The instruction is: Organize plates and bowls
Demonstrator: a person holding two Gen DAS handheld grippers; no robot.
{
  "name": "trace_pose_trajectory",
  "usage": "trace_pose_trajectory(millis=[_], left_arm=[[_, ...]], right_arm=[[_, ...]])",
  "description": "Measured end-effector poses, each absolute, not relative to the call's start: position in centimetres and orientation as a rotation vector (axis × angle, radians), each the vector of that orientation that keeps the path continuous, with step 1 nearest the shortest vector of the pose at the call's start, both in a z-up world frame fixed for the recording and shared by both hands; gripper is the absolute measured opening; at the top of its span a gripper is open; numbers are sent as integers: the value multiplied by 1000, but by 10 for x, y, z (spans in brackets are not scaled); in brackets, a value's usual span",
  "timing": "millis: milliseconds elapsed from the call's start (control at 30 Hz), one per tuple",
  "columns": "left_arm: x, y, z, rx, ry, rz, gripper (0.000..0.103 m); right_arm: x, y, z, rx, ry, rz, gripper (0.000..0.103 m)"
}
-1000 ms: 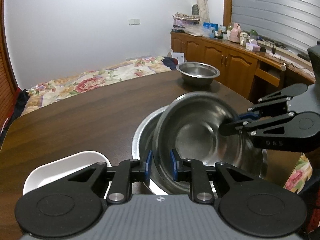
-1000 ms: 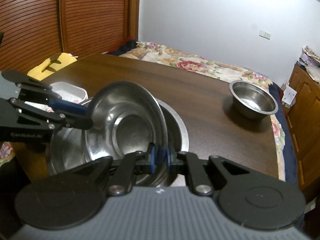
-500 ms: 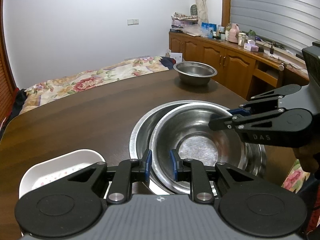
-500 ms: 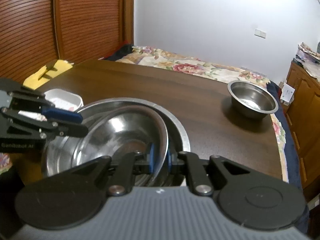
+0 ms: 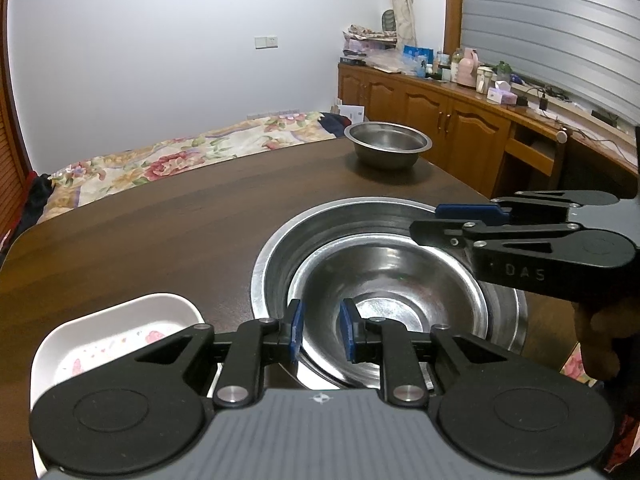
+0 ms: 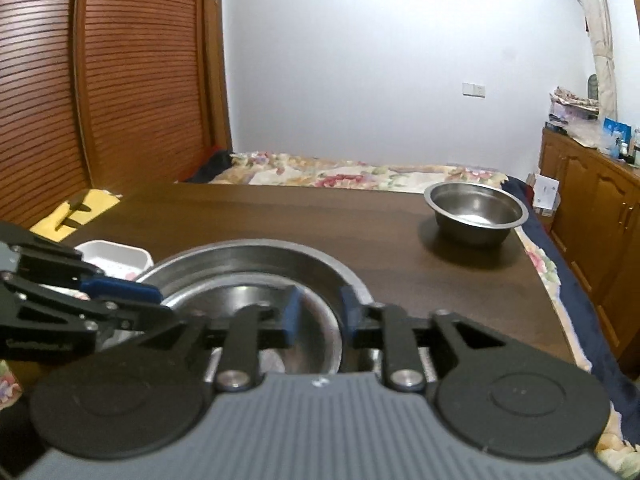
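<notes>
Right wrist view: right gripper (image 6: 316, 312) jaws opening off nested steel bowl (image 5: 384, 292) rim — left gripper (image 5: 320, 330), part-spread, straddles the near rim unpinched; back both out level.

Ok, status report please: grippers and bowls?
Right gripper: jaws opening, rim of small bowl between them. Left gripper: jaws apart at near rim. Small one nested in big bowl. Third bowl far off, white dish beside; nothing blocks.

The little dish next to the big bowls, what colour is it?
The dish is white with pink flowers inside, clearest in the left wrist view.
</notes>
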State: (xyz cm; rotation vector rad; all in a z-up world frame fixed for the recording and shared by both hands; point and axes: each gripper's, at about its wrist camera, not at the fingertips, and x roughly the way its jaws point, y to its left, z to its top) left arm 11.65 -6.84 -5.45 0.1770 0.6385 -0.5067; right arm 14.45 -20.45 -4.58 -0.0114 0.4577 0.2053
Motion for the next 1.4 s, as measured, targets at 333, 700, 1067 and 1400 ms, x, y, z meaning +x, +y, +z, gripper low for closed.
trace_pose_trajectory(millis=[333,700,1067,1400], left_arm=[[115,-66,-40,160,595,-500,34],[114,-68,-25,148,531,-489,86],[135,-79,-9,160,483,-509,94],[185,-105,21,176,438,-526,94]], right_arm=[[132,-220,-34,65,419,178,34],[121,-235,-20,37,361,109,64],[122,-247,-5,8,302,99,103],[160,-275,8,-35,289,69,103]])
